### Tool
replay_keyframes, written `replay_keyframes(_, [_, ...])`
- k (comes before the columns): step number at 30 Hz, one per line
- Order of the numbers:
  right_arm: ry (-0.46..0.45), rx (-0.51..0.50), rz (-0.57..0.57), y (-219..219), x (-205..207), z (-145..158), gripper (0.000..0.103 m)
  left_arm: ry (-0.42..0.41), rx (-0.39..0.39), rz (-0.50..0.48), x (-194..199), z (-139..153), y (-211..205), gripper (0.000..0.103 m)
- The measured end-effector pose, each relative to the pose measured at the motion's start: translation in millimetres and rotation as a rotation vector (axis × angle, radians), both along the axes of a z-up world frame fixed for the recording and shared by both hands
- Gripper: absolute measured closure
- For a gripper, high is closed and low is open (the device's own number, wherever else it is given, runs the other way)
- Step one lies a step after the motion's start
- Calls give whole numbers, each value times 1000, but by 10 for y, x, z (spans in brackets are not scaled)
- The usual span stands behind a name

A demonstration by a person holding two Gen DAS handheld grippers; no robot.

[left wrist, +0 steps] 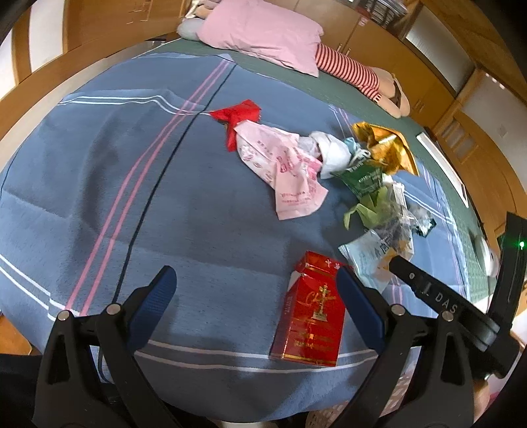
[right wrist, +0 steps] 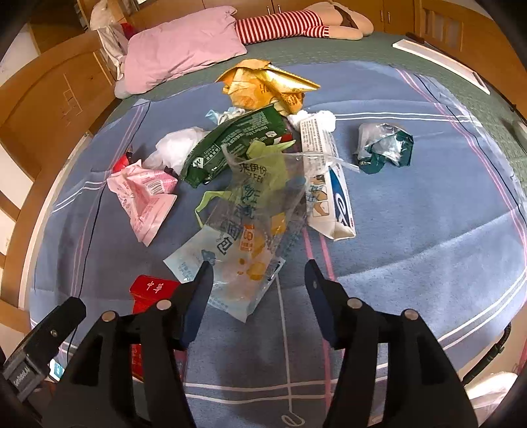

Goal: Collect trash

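Left wrist view: the left hand-held gripper (left wrist: 257,289) stands spread wide over a blue striped blanket (left wrist: 138,197) on a bed. A red cigarette box (left wrist: 309,316) lies flat on the blanket just inside the right-hand finger (left wrist: 359,309); whether that finger touches the box cannot be told, and the other finger is well apart from it. Beyond it lie a pink wrapper (left wrist: 283,168) with a red scrap (left wrist: 237,113) at its far end, crumpled white paper (left wrist: 332,154), a green packet (left wrist: 360,179), a gold foil bag (left wrist: 385,145) and a clear printed bag (left wrist: 378,253). A pink pillow (left wrist: 263,29) rests at the head of the bed.

Right wrist view: the right hand-held gripper (right wrist: 258,276) is partly spread, nothing pinched. The clear printed bag (right wrist: 243,237) lies on the blanket (right wrist: 411,230) between and just ahead of the fingers, its near end beside the left-hand finger (right wrist: 201,296), not pressed by it. The trash heap sits beyond: green packet (right wrist: 234,145), gold foil bag (right wrist: 263,82), white and blue box (right wrist: 329,184), pink wrapper (right wrist: 145,197). A crumpled teal and clear wrapper (right wrist: 385,148) lies apart to the right. The red cigarette box (right wrist: 151,289) shows at lower left, partly hidden by the gripper body.
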State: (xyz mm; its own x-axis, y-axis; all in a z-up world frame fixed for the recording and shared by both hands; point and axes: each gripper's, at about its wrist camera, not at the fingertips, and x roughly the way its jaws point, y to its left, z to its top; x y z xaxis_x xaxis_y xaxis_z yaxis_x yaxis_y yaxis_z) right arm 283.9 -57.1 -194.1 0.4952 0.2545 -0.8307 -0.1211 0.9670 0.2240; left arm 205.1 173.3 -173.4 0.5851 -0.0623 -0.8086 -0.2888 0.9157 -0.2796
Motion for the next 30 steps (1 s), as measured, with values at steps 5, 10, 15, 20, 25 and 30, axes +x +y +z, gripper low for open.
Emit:
replay_keyframes(5, [5, 10, -10, -49, -5, -9, 46, 4, 3, -16, 9, -2, -34, 6])
replay_keyframes(10, [7, 12, -18, -77, -5, -14, 46, 10, -6, -20, 16, -17, -40, 6])
replay_keyframes(15, [14, 19, -27, -112, -6, -33, 46, 12, -7, -23, 22, -23, -47, 6])
replay_keyframes(20, [13, 18, -29, -125, -13, -28, 46, 6, -10, -27, 17, -13, -49, 6])
replay_keyframes(25, [5, 21, -38, -162, -22, 3, 46, -56, -104, 19, -42, 30, 105, 6])
replay_keyframes(30, [-29, 42, -71, -275, -44, 125, 46, -26, -243, 56, -33, -75, 239, 6])
